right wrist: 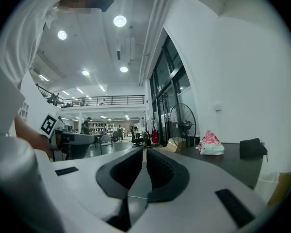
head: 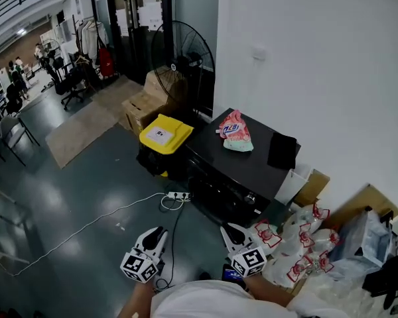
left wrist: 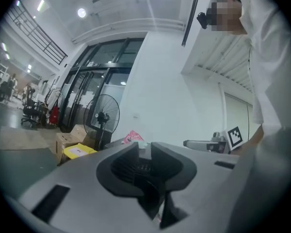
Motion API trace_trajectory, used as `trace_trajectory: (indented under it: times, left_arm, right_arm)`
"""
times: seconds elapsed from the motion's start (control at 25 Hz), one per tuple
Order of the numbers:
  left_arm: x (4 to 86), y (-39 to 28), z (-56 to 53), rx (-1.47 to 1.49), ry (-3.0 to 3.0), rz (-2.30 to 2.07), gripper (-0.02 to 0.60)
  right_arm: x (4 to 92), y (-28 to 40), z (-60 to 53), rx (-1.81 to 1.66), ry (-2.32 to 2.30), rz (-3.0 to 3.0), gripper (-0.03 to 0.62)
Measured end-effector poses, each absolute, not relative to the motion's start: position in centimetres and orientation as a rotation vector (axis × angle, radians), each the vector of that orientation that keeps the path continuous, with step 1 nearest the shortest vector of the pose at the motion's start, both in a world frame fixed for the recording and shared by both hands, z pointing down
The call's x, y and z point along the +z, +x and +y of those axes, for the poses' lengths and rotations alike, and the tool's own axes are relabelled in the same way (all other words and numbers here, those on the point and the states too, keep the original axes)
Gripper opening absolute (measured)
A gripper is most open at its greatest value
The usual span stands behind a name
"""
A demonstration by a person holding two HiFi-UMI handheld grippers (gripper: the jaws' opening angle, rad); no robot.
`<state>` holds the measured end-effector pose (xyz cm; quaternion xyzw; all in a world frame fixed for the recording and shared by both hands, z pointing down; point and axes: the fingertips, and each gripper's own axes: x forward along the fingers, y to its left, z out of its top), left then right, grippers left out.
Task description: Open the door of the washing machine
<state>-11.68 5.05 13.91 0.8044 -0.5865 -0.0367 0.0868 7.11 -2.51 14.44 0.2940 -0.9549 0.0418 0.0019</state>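
Floor [head: 73,184] open to washer [head: 249,164]; bags [head: 298,244] crowd rt.

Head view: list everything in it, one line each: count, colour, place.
washing machine: one, black, against the white wall.
detergent pouch: one, pink and green, on the machine's top.
flat pad: one, black, on the top, nearer the wall.
bin: one, yellow lid, left of the machine.
fan: one, black, behind the bin.
cardboard boxes: several, brown, beside the fan.
power strip: one, white, floor before the machine.
plastic bags: several, white with red print, right of the machine.
left gripper: one, white, bottom centre, jaws slightly apart, empty.
right gripper: one, white, beside it, jaws nearly together, empty.
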Motion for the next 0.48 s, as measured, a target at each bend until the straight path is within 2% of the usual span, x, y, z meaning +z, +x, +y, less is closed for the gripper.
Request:
trace_trajectory:
  times: [0.48]
  left_arm:
    - [16.3, -13.6, -4.2, -0.058, 2.412, -1.7, 0.084]
  right_arm:
    - [18.5, 6.1, -11.0, 0.205, 0.952, -2.945, 0.051]
